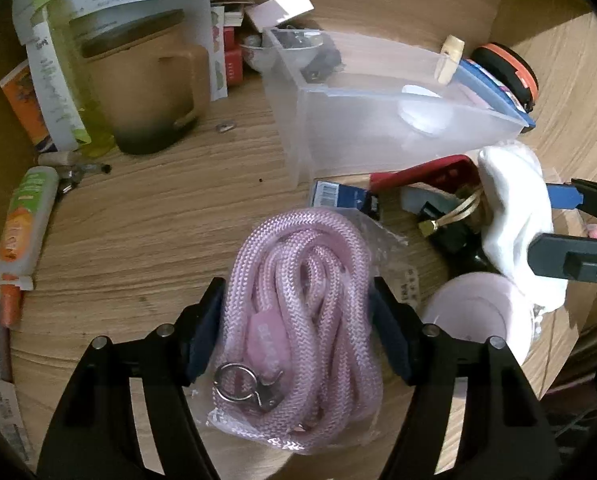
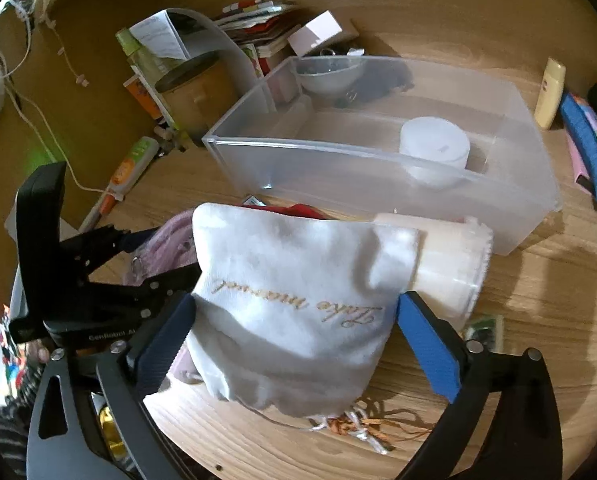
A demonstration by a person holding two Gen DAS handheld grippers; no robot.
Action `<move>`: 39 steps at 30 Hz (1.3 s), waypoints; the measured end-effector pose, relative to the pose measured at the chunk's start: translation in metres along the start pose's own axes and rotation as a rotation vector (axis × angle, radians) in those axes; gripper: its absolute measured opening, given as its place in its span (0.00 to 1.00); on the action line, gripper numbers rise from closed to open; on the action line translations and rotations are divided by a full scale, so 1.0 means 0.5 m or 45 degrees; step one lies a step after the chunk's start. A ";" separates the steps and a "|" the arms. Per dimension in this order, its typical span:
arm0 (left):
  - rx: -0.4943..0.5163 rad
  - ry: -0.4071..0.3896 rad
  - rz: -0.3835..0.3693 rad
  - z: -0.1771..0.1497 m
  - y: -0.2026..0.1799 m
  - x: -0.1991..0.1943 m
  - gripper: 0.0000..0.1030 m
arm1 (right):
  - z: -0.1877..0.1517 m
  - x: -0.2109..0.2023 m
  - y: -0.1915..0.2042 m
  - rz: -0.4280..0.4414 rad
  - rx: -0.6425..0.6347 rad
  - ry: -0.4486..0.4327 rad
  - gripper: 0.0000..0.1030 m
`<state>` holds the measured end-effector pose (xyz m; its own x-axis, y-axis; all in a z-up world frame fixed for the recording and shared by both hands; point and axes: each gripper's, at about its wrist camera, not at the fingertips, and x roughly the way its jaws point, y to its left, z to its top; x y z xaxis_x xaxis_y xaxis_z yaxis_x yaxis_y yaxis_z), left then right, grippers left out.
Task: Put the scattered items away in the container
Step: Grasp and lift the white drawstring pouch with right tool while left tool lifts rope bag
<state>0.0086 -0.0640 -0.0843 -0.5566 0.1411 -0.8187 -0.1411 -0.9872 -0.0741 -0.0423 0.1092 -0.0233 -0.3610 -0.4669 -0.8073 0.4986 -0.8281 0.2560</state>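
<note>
Two claws over one wooden table (image 1: 138,216). The left claw (image 1: 296,332) has its two dark pads pressed against the sides of one coil of pink braided rope (image 1: 302,300), packed in a clear bag and resting on the table; one metal ring with a clasp (image 1: 242,384) lies at the coil's near end. The right claw (image 2: 294,344) stands spread wide, its two blue pads flanking one white drawstring pouch (image 2: 290,312) with gold script; whether the pads touch the cloth cannot be told. One cream roll in clear wrap (image 2: 450,264) lies just behind the pouch.

One clear plastic container (image 2: 238,152) stands beyond both claws, open-topped, holding one white round jar (image 2: 434,148). Beside its far corner sits one small white bowl (image 2: 330,74).

At the table's left side: one brown lidded mug (image 1: 146,92) and one orange-and-green tube (image 1: 22,232). Near the left claw, one pale pink round object (image 1: 474,316) lies on the table.
</note>
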 end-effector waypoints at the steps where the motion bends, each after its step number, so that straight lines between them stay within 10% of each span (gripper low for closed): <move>1: -0.003 -0.003 0.000 0.000 0.002 -0.002 0.68 | 0.002 0.002 0.003 0.004 0.003 0.006 0.99; 15: 0.105 0.067 0.011 0.011 -0.005 0.033 0.82 | 0.023 0.080 0.040 -0.007 -0.070 0.144 1.00; 20: 0.097 0.015 0.028 0.008 -0.004 0.029 0.66 | 0.023 0.078 0.044 -0.065 -0.143 0.085 0.68; 26: 0.035 -0.016 0.045 0.015 0.010 0.029 0.64 | 0.023 0.059 0.046 -0.049 -0.178 0.028 0.53; 39: -0.081 -0.112 0.034 0.026 0.028 -0.018 0.64 | 0.031 -0.002 0.024 -0.012 -0.141 -0.083 0.46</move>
<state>0.0010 -0.0779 -0.0707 -0.6294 0.1176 -0.7681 -0.0747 -0.9931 -0.0909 -0.0481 0.0951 -0.0113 -0.4149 -0.4815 -0.7720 0.5779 -0.7948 0.1851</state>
